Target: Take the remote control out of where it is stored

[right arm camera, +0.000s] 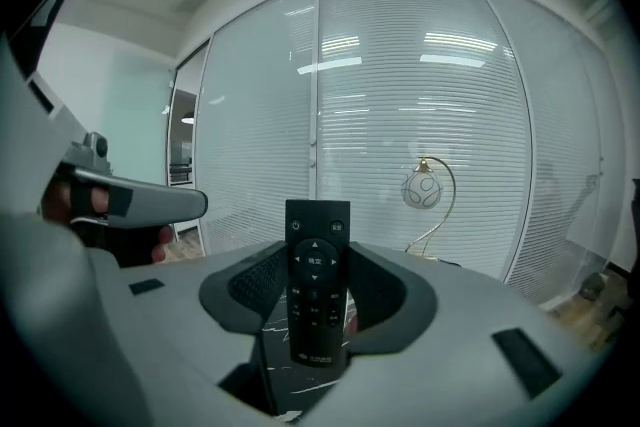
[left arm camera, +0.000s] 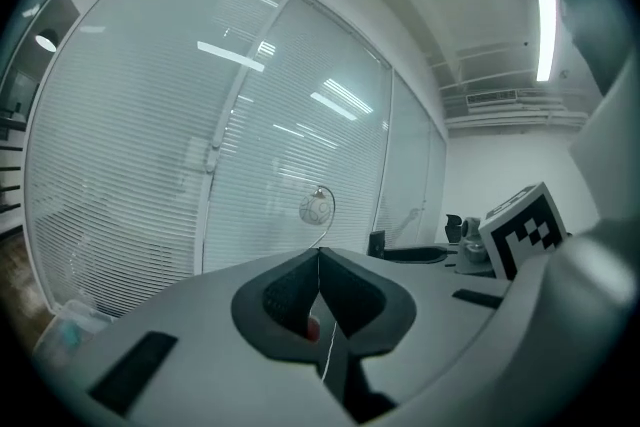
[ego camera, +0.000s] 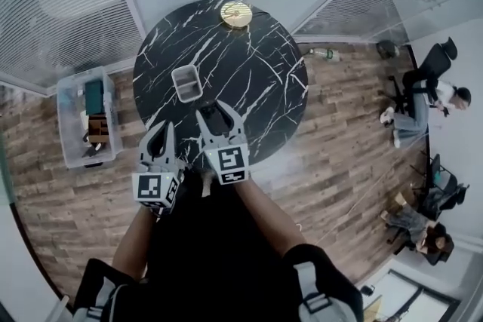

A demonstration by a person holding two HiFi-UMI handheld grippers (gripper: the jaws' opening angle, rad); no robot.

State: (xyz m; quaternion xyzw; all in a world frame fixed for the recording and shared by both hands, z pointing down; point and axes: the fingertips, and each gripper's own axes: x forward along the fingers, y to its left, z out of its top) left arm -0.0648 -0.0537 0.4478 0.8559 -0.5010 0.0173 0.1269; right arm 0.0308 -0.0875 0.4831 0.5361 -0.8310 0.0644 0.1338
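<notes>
Right gripper view shows the black remote control [right arm camera: 316, 280] upright, clamped between the jaws of the right gripper [right arm camera: 318, 253], buttons facing the camera. Its white button print and the line at its lower end are too small to read. It is held over the black marble table [ego camera: 264, 64], near a small clear box [ego camera: 186, 83]. The left gripper [left arm camera: 320, 260] has its jaws pressed together, holding nothing.

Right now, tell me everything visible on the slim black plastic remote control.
The slim black plastic remote control is a flat bar: two small buttons at the top, a round direction pad below, rows of keys, pale print near the bottom. It stands out along the jaws of the right gripper, clamped by its lower part, keys facing that gripper's camera, above the black white-veined round table. Nothing else touches it.
</notes>
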